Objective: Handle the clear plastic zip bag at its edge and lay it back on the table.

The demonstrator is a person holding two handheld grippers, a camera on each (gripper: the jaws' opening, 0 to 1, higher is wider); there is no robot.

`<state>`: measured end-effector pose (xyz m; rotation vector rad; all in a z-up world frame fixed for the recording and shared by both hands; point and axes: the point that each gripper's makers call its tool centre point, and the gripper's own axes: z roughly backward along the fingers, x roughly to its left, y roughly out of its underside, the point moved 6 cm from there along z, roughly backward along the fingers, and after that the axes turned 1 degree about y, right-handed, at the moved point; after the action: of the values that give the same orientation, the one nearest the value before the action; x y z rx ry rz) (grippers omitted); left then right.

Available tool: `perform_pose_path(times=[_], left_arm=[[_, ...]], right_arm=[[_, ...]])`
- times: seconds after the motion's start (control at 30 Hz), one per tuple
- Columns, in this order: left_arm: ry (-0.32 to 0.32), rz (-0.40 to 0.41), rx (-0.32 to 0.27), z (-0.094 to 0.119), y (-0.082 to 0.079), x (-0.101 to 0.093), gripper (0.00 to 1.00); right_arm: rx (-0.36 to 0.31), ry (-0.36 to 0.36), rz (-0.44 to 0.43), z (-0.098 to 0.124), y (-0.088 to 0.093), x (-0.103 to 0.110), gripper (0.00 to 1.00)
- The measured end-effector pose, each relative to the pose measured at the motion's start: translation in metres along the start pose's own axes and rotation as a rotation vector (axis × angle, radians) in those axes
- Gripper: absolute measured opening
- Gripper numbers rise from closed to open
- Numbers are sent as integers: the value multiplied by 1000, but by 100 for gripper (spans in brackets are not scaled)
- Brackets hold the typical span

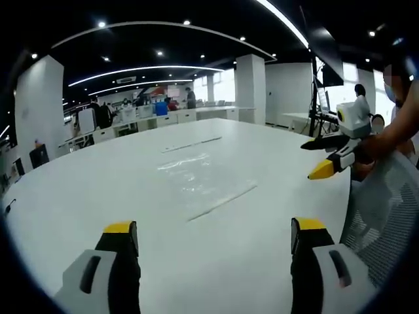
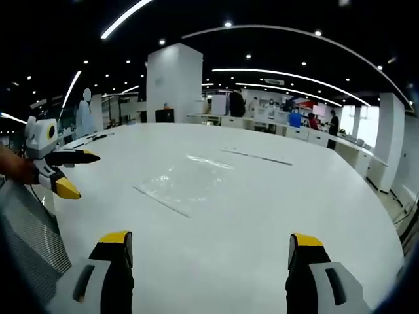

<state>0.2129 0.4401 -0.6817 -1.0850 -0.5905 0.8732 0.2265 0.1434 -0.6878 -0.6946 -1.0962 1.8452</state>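
While office desks and white pillars line the lit room behind, the clear zip bag lies flat mid-worktop, both grippers' fingers spread wide, holding nothing.

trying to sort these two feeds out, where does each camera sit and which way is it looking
Left gripper view: rides on the left gripper, jaws open, looking across the white table at the clear zip bag; the right gripper and the person's arm enter from the right.
Right gripper view: rides on the right gripper, jaws open, facing the same bag; the left gripper enters from the left.
Shared: the table, the bag lying flat, and the office behind.
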Motion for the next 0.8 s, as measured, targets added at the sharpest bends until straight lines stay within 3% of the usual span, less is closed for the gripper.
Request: perform_pose_path(times=[0.8], left_arm=[[10, -25, 2, 2, -4, -3, 95]], right_arm=[[14, -9, 17, -6, 6, -2, 100]])
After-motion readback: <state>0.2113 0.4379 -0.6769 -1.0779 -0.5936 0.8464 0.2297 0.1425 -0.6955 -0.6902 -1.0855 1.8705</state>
